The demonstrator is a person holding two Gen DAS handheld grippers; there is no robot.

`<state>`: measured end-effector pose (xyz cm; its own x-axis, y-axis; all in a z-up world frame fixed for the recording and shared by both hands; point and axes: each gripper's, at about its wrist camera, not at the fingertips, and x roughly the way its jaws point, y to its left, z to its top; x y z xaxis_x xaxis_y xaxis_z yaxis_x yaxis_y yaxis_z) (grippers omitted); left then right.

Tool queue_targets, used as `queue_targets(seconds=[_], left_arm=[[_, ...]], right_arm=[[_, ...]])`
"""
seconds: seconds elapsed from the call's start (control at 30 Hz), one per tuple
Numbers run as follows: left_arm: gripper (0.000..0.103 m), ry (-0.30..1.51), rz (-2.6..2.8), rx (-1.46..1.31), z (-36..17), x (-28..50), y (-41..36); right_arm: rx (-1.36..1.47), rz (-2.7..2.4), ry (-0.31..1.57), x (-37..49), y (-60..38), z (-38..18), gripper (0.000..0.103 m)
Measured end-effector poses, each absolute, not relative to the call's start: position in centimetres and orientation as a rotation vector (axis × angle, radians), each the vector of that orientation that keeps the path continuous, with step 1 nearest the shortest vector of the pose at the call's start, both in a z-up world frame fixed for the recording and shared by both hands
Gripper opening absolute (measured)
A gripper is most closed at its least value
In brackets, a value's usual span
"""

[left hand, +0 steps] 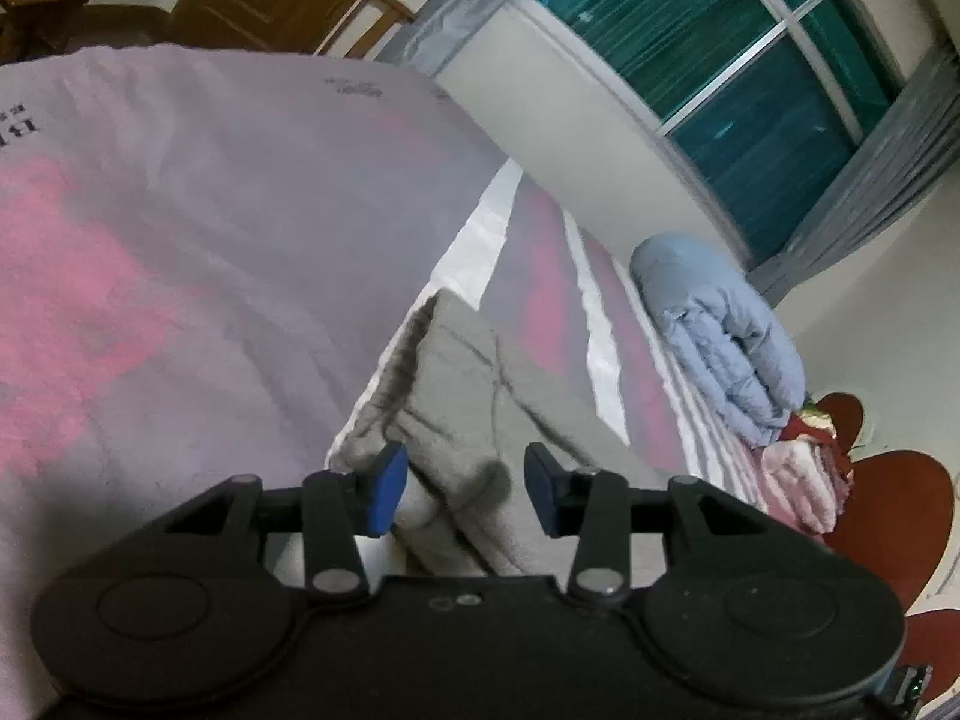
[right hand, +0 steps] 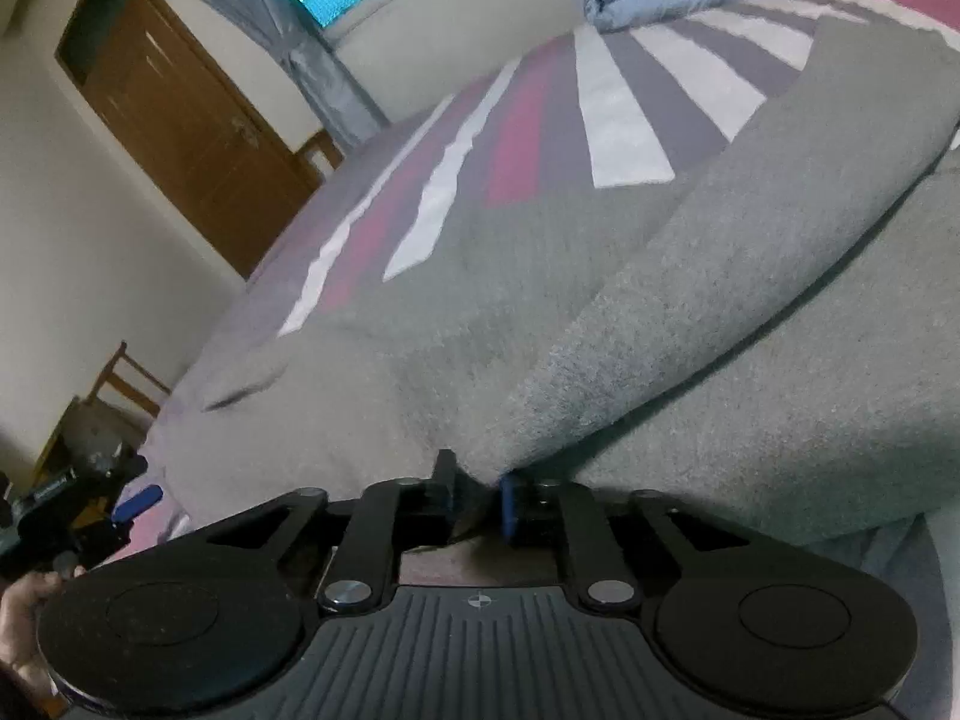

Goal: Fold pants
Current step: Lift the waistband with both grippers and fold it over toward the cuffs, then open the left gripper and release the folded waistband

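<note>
Grey fleece pants lie on a bed with a pink, grey and white striped cover. My left gripper is open, its blue pads on either side of a bunched edge of the pants, without pinching it. In the right wrist view the pants fill most of the frame, with a raised fold running diagonally. My right gripper is shut on the lower end of that fold. The left gripper also shows at the far left of the right wrist view.
A folded light blue quilt and pink towels lie at the far end of the bed. A window with grey curtains, a wooden door and wooden chairs stand around the bed.
</note>
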<state>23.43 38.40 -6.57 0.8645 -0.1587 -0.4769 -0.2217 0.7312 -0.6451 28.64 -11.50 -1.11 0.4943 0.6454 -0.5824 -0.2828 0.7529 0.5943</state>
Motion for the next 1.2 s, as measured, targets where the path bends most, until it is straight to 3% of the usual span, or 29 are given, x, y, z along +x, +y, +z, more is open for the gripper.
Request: queue_targets(seconds=[0.27,0.3,0.37,0.43,0.53,0.67,0.77,0.83,0.9,0.97,1.13,1.2], left_arm=[[0.032,0.565,0.015,-0.874,-8.8,26.2,38.7],[0.023,0.565,0.025,-0.892,-9.0,26.4,38.9],[0.020,0.543,0.041,-0.883,-8.4,26.3,38.9],[0.018,0.470,0.016,-0.844,-6.8,25.3,38.6],[0.018,0.450,0.009,-0.808,-6.0,24.0,38.6],[0.018,0.568,0.048,-0.760,-8.9,24.1,38.3],[0.018,0.548,0.055,-0.799,-9.2,23.5,38.4],[0.024,0.560,0.070,-0.779,-8.5,23.3,38.0],[0.036,0.565,0.127,-0.725,-7.3,22.5,37.4],[0.037,0.549,0.190,-0.629,-5.7,21.3,36.2],[0.057,0.557,0.194,-0.483,-3.7,20.5,30.2],[0.061,0.580,0.199,-0.407,-3.6,21.0,26.9]], right_arm=[[0.514,0.574,0.914,30.2,-11.8,-1.5,0.017],[0.529,0.566,0.922,30.3,-11.9,-1.6,0.017],[0.555,0.556,0.936,30.8,-11.9,-1.6,0.016],[0.556,0.591,0.869,30.1,-12.1,-0.1,0.009],[0.516,0.640,0.772,28.6,-12.7,2.4,0.009],[0.452,0.600,0.932,28.6,-12.1,-1.1,0.009],[0.509,0.603,0.931,28.5,-12.8,-1.9,0.009],[0.521,0.604,0.940,28.3,-13.2,-1.4,0.013],[0.523,0.595,0.908,27.6,-14.3,-0.3,0.026],[0.488,0.572,0.841,26.5,-15.9,1.3,0.034],[0.441,0.478,0.773,27.9,-18.3,3.8,0.035],[0.431,0.416,0.793,29.9,-18.5,4.2,0.035]])
